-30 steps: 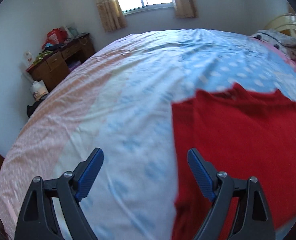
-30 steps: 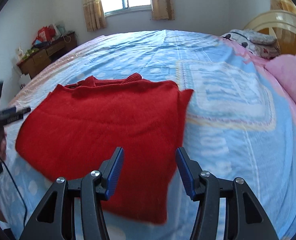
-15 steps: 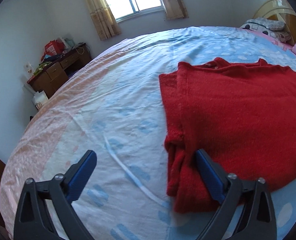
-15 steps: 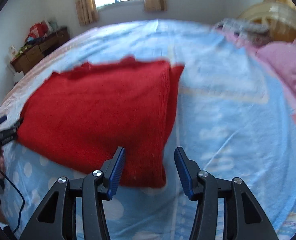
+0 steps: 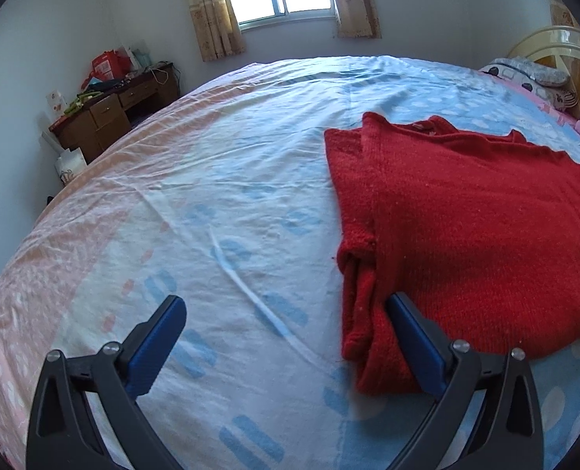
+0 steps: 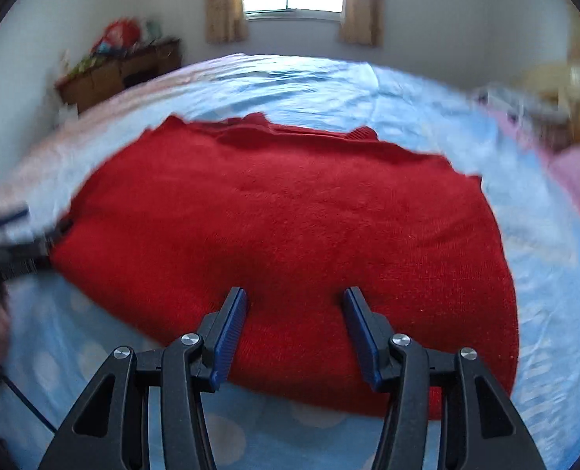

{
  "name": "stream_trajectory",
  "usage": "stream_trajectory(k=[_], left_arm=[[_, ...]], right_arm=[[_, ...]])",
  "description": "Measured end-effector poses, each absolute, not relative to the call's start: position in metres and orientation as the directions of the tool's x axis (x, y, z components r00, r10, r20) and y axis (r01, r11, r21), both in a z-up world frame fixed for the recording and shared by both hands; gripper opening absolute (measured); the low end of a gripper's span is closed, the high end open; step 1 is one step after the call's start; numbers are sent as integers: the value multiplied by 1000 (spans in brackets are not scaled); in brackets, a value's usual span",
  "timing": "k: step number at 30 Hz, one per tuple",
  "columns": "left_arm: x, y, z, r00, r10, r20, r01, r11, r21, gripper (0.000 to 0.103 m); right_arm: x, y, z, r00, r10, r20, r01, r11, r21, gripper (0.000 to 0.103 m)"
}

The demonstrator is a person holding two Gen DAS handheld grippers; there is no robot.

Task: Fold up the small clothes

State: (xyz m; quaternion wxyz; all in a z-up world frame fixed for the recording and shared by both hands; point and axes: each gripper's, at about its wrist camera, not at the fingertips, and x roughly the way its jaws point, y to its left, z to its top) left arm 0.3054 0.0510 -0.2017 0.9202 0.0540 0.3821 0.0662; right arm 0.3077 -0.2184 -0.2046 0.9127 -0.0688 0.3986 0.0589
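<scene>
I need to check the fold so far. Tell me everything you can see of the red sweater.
The red sweater is a fuzzy knit lying flat on the bed sheet, neckline towards the window. Its sides look folded in, with a sleeve bunched in layers along its left edge. The open left gripper straddles that edge; the open right gripper sits over the near hem, gripping nothing.

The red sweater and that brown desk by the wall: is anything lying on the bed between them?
Nothing: in the left wrist view, only bare, wrinkled bedsheet stretches from the red sweater toward the brown desk.
</scene>
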Motion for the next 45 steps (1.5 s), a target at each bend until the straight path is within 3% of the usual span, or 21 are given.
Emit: stream_trajectory(k=[4, 9, 16, 34, 38, 45], left_arm=[[305, 54, -202, 700, 145, -699, -78, 989, 128, 103], [304, 56, -202, 700, 135, -701, -80, 991, 110, 103], [302, 62, -203, 698, 106, -708, -79, 994, 71, 103], [278, 82, -197, 725, -4, -689, -9, 1000, -15, 103], [276, 93, -198, 724, 29, -689, -27, 1000, 14, 103], [286, 122, -193, 711, -28, -703, -40, 996, -81, 103]], right_arm=[[304, -214, -199, 664, 39, -746, -176, 979, -106, 54], [322, -195, -177, 701, 93, -707, -169, 985, -38, 54], [339, -135, -205, 669, 102, -737, -253, 962, -97, 54], [318, -136, -204, 728, 93, -679, -236, 964, -120, 55], [315, -134, -207, 735, 88, -672, -238, 962, -135, 55], [309, -128, -205, 752, 86, -654, -250, 955, -161, 55]])
